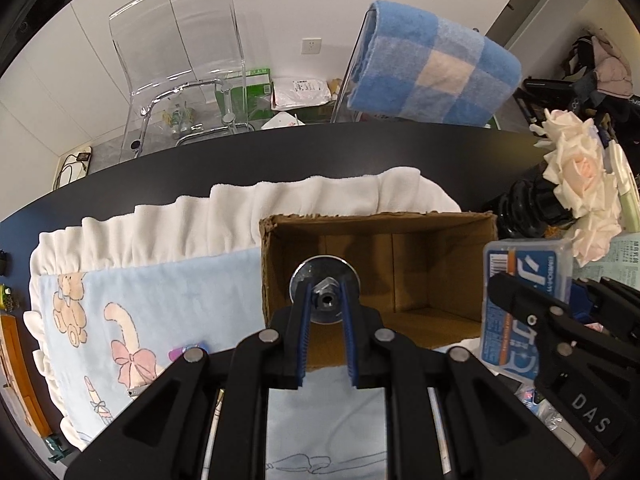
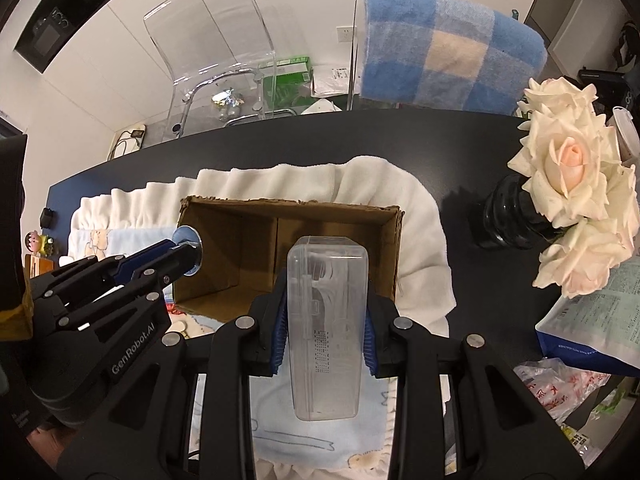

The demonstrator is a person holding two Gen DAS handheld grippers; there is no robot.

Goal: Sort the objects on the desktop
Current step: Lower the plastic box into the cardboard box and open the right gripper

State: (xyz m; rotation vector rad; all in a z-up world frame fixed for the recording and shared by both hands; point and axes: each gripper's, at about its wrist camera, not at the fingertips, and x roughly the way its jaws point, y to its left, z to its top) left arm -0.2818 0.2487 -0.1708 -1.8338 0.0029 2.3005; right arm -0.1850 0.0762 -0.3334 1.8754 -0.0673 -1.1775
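An open cardboard box [image 1: 440,280] [image 2: 320,216] stands on a pale blue cartoon cloth [image 1: 160,300] [image 2: 280,432] with a white ruffled border. My left gripper [image 1: 326,298] [image 2: 188,256] is shut on a metal bolt with a wide round washer [image 1: 324,280] [image 2: 186,236], held over the box's left rim. My right gripper [image 2: 326,320] [image 1: 520,320] is shut on a clear plastic case [image 2: 326,320], whose printed blue label side [image 1: 520,304] shows in the left wrist view; it hovers above the box's near edge.
The black table [image 2: 280,148] holds a dark vase [image 2: 508,220] of cream roses [image 2: 572,168] at right, plus a printed packet [image 2: 596,320] and plastic bags [image 2: 560,384]. Small figurines [image 2: 36,240] sit far left. Behind stand a clear chair [image 2: 216,32] and a blue checked towel [image 2: 448,44].
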